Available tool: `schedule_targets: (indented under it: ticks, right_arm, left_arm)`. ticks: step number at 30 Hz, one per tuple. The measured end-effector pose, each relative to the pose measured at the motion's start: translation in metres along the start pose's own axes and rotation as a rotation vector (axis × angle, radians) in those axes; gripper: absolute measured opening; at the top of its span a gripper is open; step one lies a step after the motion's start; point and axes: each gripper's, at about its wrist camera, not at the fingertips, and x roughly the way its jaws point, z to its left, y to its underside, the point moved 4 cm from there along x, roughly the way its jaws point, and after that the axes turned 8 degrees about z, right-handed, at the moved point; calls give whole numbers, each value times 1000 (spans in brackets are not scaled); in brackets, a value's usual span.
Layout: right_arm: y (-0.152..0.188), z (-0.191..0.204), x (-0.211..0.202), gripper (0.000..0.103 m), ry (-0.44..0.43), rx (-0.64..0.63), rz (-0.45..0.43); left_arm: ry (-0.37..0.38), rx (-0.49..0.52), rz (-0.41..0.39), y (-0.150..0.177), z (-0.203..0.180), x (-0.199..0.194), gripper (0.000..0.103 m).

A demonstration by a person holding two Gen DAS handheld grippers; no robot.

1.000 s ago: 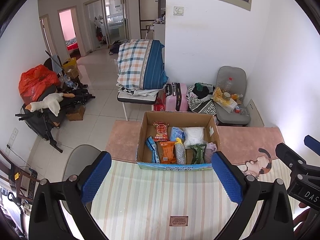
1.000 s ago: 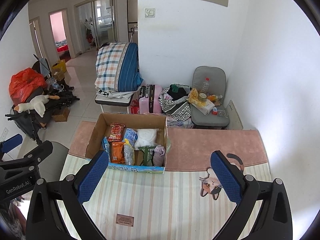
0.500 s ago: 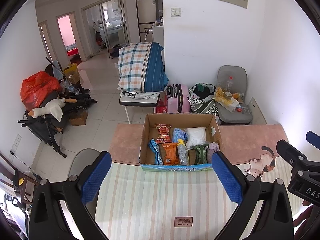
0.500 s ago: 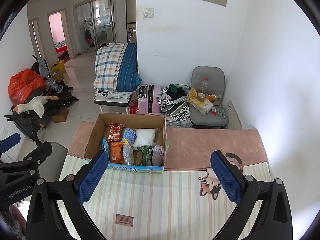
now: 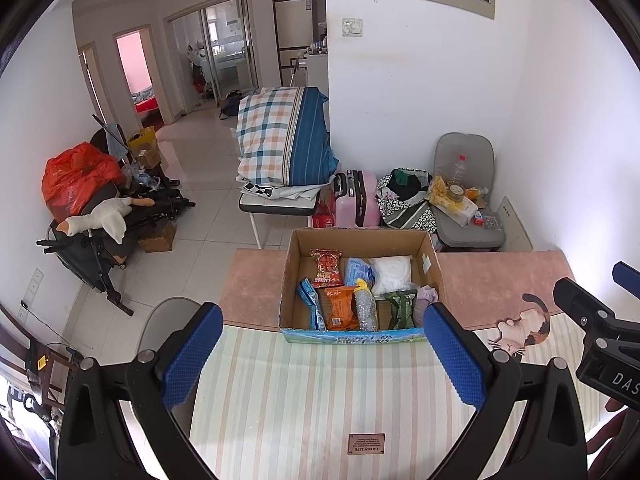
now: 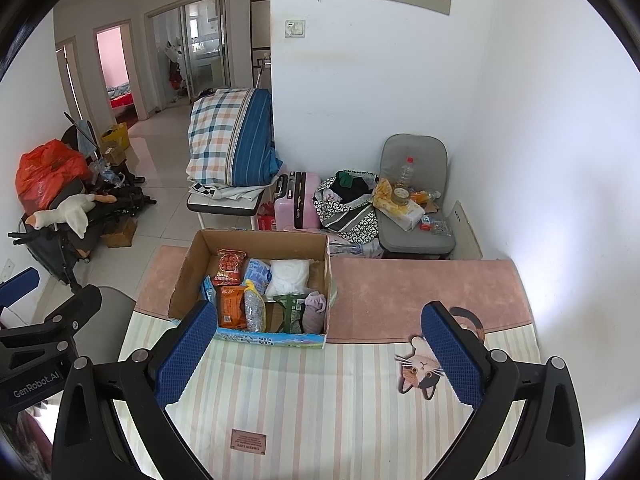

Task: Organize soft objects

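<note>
Both the left gripper (image 5: 322,354) and right gripper (image 6: 320,354) hang spread and empty, short of the cardboard box (image 5: 434,258). Its packets look light, crinkly, slippery — the orange packet (image 5: 339,307) at the box's near wall is best pinched across its upper edge.

Cluttered room behind the striped table (image 5: 304,392)

A plaid quilt (image 5: 282,136) is piled on a bench; beside it stand a pink suitcase (image 5: 356,200) and a patterned bag (image 5: 404,204). A grey chair (image 6: 416,184) in the corner carries a plastic bottle (image 6: 406,172). At left, a white plush goose (image 5: 100,218) lies below an orange bag (image 5: 78,174).
</note>
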Motion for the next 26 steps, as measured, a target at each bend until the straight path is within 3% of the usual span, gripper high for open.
schedule_targets:
  ticks: [26]
  right_arm:
    - [2, -4, -8, 103, 10, 7, 1]
  left_arm:
    - [5, 3, -2, 2, -2, -4, 103]
